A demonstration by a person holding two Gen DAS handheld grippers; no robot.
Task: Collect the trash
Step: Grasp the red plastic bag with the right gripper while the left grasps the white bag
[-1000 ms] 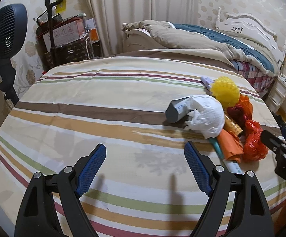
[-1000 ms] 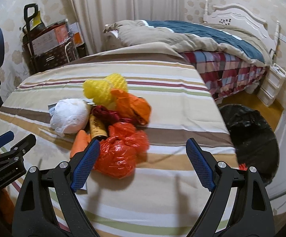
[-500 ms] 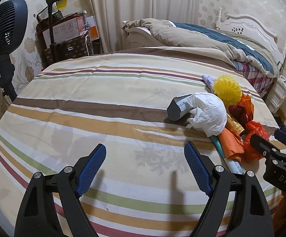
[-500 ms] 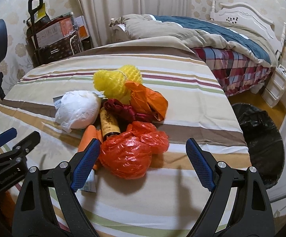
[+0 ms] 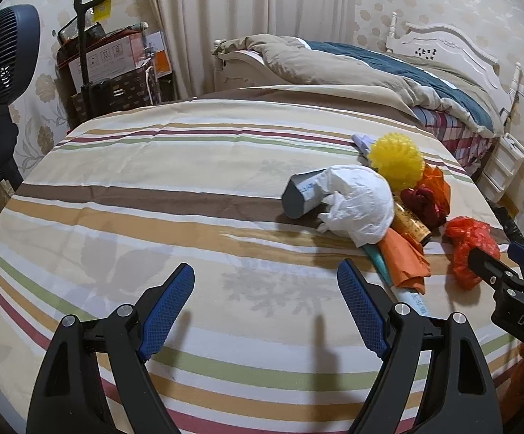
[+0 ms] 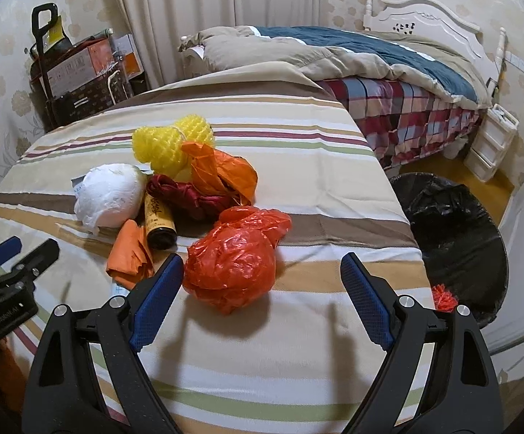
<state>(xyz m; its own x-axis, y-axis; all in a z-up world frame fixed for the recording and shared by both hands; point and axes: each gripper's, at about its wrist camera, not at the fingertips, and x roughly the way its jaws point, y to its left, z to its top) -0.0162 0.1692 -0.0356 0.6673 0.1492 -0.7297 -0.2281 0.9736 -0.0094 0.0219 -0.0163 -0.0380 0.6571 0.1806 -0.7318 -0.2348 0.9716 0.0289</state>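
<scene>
Hovering over the striped surface [image 6: 298,188], the right gripper [image 6: 260,298] has its jaws spread wide with nothing between them, and the red plastic bag [image 6: 235,258] sits right in the gap, just beyond the tips. The left gripper [image 5: 265,307] hangs over bare cloth on the near left, jaws spread as well, holding nothing.

Look at that pile: a white bag [image 6: 112,193], a yellow net [image 6: 169,144], an orange bag [image 6: 218,175], a dark red wrapper [image 6: 186,195], a gold tube [image 6: 159,222] and a folded orange paper [image 6: 130,255], all touching one another to the far left of the red bag. The black-lined bin [image 6: 453,238] waits on the floor off the right edge, with a scrap of red already inside.

Here's the worry: that red bag is puffy and slick, so a shallow pinch may catch only loose film and let it slide out on the way to the bin. The left jaw tip is also close to the orange paper and could drag it along, or nudge the tube rolling.
</scene>
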